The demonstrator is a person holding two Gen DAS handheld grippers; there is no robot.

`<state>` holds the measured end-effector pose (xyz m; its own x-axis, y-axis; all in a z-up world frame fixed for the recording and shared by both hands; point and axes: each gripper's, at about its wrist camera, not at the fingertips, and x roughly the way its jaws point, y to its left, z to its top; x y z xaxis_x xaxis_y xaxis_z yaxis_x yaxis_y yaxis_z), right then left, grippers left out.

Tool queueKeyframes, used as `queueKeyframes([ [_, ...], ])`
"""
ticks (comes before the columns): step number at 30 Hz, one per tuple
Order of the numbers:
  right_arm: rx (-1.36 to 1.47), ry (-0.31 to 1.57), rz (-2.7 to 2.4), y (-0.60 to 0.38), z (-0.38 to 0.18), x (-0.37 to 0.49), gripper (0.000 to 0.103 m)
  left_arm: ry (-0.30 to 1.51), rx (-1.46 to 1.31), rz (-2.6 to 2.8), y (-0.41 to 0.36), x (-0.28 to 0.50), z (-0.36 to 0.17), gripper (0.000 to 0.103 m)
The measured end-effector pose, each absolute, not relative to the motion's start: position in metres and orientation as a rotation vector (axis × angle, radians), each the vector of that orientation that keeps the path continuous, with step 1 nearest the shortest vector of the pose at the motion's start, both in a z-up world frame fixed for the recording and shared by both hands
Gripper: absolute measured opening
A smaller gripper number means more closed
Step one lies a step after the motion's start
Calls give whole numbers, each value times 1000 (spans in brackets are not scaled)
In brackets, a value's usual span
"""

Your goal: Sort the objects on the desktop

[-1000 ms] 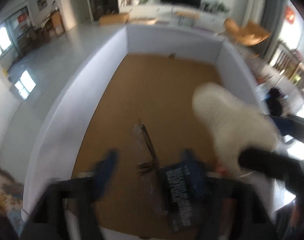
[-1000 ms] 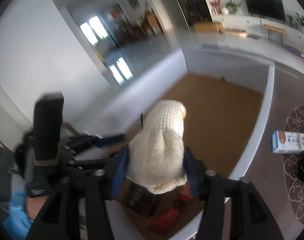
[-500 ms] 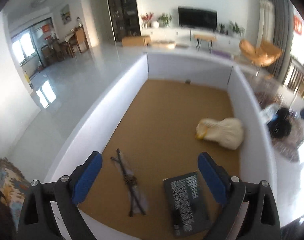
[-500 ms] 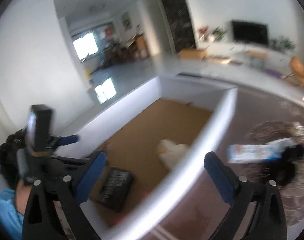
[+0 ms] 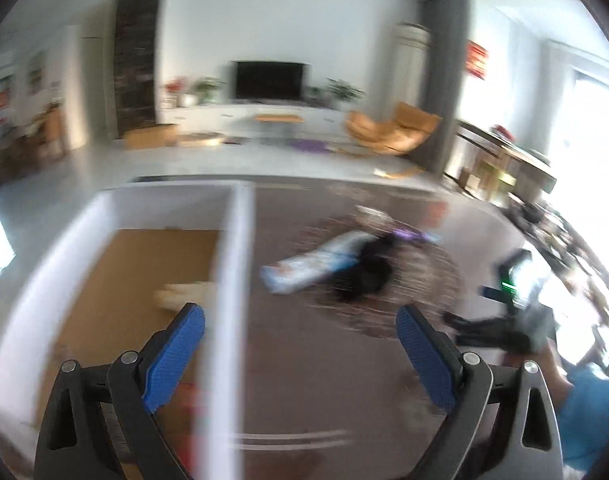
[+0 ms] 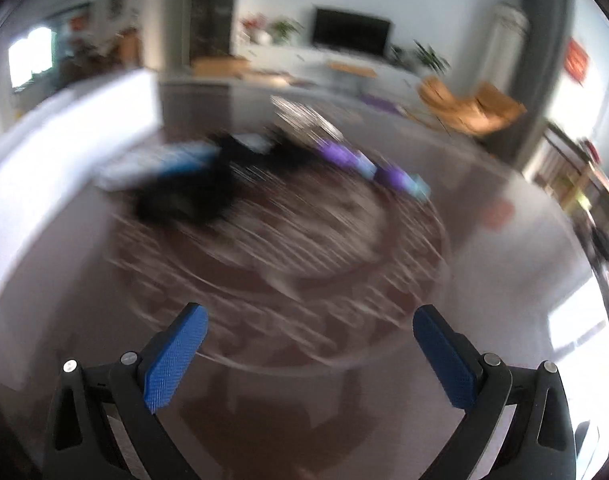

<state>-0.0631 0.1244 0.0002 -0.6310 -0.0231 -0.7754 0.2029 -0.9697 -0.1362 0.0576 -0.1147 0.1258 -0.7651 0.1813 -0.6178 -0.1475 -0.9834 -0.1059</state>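
Observation:
My left gripper (image 5: 300, 320) is open and empty, hovering over the white wall (image 5: 224, 280) of the sorting box. Behind that wall a cream knitted glove (image 5: 184, 292) lies on the box's brown floor. On the table to the right, a blue-and-white carton (image 5: 312, 264) lies against a black object (image 5: 368, 272), with a purple item (image 5: 408, 234) behind them. My right gripper (image 6: 310, 320) is open and empty above a round patterned mat (image 6: 284, 240). Ahead of it, blurred, lie the black object (image 6: 184, 196), the carton (image 6: 156, 164) and purple items (image 6: 344, 156).
The box's white wall (image 6: 84, 120) stands at the left in the right wrist view. A blue sleeve (image 5: 584, 412) and the dark tool it carries fill the left wrist view's right edge. The dark brown tabletop (image 5: 324, 380) spreads around the mat. A living room lies beyond.
The right gripper let go of the cream glove, which now lies in the box. Both grippers opened wide and swung right, from over the box to over the table and mat.

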Motion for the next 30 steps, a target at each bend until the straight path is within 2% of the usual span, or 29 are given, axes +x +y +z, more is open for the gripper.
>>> queueKeyframes([
  [8,1386,122,-2705,173,-21,-65,103,63,-1160,2571,1,30,52,99],
  [14,1391,101,-2700,177,-22,-69,103,111,-1270,2555,25,-11,-4,99],
  [22,1390,100,-2700,177,-23,-69,103,189,-1338,2532,51,-57,-45,100],
  [30,1390,100,-2700,177,-23,-69,103,192,-1313,2570,51,-52,-47,103],
])
